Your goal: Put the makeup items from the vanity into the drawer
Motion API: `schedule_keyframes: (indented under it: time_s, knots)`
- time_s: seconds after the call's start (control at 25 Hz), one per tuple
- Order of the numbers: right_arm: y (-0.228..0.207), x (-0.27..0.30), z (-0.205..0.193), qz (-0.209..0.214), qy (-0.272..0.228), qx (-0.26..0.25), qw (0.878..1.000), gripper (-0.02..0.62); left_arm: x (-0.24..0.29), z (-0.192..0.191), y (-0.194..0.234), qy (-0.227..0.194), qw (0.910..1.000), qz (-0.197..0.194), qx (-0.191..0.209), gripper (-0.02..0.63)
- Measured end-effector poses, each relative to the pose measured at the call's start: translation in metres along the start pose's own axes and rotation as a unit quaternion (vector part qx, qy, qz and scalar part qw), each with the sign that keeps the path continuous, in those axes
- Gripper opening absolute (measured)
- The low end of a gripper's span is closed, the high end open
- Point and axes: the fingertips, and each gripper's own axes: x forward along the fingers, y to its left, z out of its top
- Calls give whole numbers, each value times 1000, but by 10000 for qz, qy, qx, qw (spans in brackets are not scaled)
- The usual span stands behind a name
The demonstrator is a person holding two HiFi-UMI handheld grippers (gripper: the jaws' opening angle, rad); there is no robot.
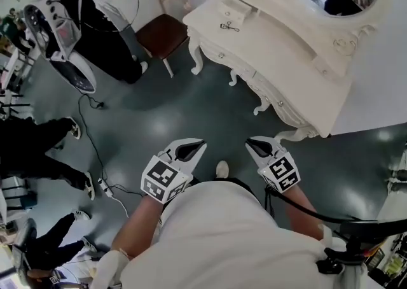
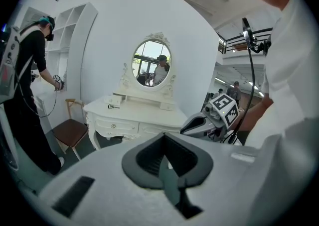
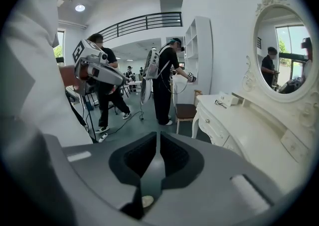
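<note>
My left gripper and right gripper have their jaws together, holding nothing. The vanity stands ahead, well apart. The curler lies on its far end, with a chair left of that.

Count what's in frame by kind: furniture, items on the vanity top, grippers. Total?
White vanity table with oval mirror: 1
Brown-seated wooden chair: 1
Black eyelash curler: 1
Small white box: 1
Left gripper, right gripper: 2
Total: 6
</note>
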Motion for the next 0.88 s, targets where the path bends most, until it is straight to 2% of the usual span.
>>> schedule_keyframes:
  time_s: [0.2,0.44,0.72,0.88]
  knots:
    - [-33,23,8,58,50,108,9999,37,18,18,24,137,9999,-35,-28,3]
    - [-73,79,34,-36,162,95,9998,39,33,33,99,79,9999,-140,-59,3]
    - [-118,152,111,-424,219,40,9989,40,25,77,212,-6,9989,-425,199,3]
    - [-149,194,144,-710,208,29,9973,38,15,88,269,13,9979,-544,346,3]
